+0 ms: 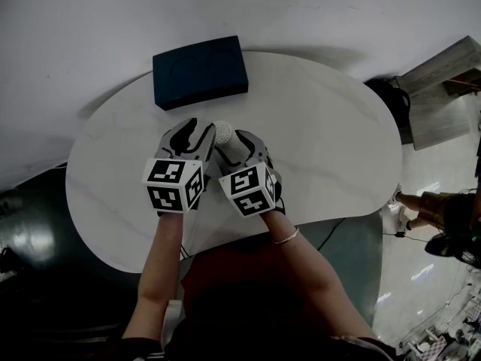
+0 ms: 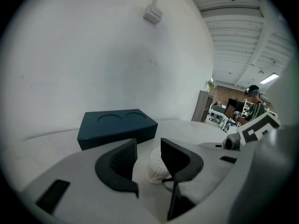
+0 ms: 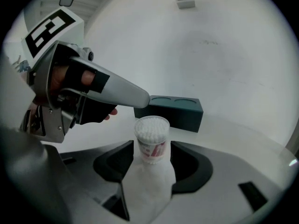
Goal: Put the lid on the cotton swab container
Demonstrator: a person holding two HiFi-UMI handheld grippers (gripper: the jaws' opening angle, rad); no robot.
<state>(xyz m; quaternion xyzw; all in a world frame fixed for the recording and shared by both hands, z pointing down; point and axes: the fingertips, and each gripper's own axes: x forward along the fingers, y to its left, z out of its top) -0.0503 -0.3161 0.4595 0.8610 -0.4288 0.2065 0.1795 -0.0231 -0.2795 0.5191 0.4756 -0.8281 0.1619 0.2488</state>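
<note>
White rounded surface point(image 1: 338, 164), open room left and right of the grippers out to its curved edges. Cotton swab container point(image 3: 152, 136) upright, uncapped, pinched between right gripper point(image 3: 152, 148) jaws near the centre. Left gripper point(image 2: 148, 146) close beside it, jaws narrowly spread; whether a clear lid sits between them, cannot tell. Dark blue box point(image 1: 200, 71) at far edge, apart from both.

Navy box point(image 1: 200, 71), red-printed cotton swab container point(image 3: 152, 143)
</note>
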